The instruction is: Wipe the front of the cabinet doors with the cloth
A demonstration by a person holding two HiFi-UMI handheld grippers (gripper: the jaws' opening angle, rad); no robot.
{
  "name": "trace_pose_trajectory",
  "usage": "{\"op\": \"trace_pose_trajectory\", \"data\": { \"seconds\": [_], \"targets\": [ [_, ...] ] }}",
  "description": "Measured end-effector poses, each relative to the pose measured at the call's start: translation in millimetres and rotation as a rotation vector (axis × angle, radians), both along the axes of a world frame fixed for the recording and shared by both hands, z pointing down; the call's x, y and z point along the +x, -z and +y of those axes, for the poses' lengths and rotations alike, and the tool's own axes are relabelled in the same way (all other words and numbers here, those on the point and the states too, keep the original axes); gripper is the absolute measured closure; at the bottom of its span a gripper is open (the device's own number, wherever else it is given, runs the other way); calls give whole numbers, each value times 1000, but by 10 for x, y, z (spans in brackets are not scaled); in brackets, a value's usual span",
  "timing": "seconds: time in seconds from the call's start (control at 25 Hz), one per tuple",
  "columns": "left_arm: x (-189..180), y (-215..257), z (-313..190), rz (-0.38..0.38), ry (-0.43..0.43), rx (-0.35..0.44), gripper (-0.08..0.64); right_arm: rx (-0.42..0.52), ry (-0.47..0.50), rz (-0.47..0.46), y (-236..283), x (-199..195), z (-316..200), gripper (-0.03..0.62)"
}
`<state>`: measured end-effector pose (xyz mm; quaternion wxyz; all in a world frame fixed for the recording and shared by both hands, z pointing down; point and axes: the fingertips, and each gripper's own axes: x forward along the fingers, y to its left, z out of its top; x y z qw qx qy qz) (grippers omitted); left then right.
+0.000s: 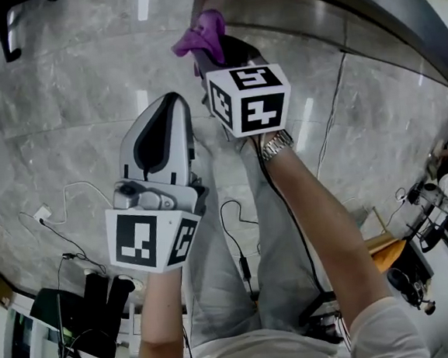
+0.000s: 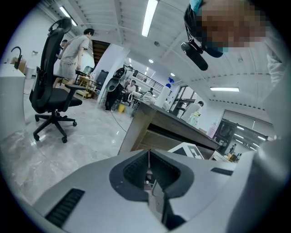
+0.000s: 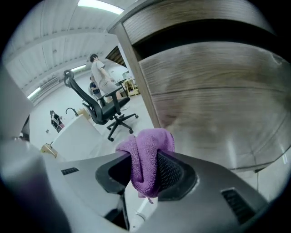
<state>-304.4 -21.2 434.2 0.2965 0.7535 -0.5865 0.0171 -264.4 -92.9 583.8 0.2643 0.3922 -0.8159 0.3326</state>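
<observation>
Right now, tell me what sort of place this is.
Probably an open-plan office or lab workspace: a black office chair stands on a polished stone floor, long strip lights run overhead, and a wood cabinet stands close by.

The left gripper point(image 1: 172, 102) is held at near left, pointing away from the person, with the bare left forearm point(image 1: 161, 328) rising to it from the near edge. Its own view shows the jaws closed together with nothing between them. The right gripper point(image 3: 144, 166) is extended farther out and just right of the left one, on a straight, bare right forearm point(image 1: 321, 220), with its marker cube point(image 1: 250, 98) turned up toward the head camera and its jaws clamped on a folded purple cloth point(image 3: 146, 152) that bulges out past the tips.
</observation>
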Motion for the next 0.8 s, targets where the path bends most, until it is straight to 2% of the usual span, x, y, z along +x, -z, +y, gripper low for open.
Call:
{"op": "trace_pose_trajectory", "data": {
  "seconds": [0.24,0.52,0.68,0.8],
  "targets": [
    [783,-35,-100,24,-40,-7,543,-101,-85,33,-314,919,230,453],
    [1891,47,-422,53,-135,21,543,-155,-228,92,-587,2282,139,453],
    [2257,94,-548,66,-157,22,543,-177,-315,123,-688,2899,-26,453],
    [2467,-68,-636,76,-156,11,543,-184,-343,150,-912,3261,-182,453]
  ]
}}
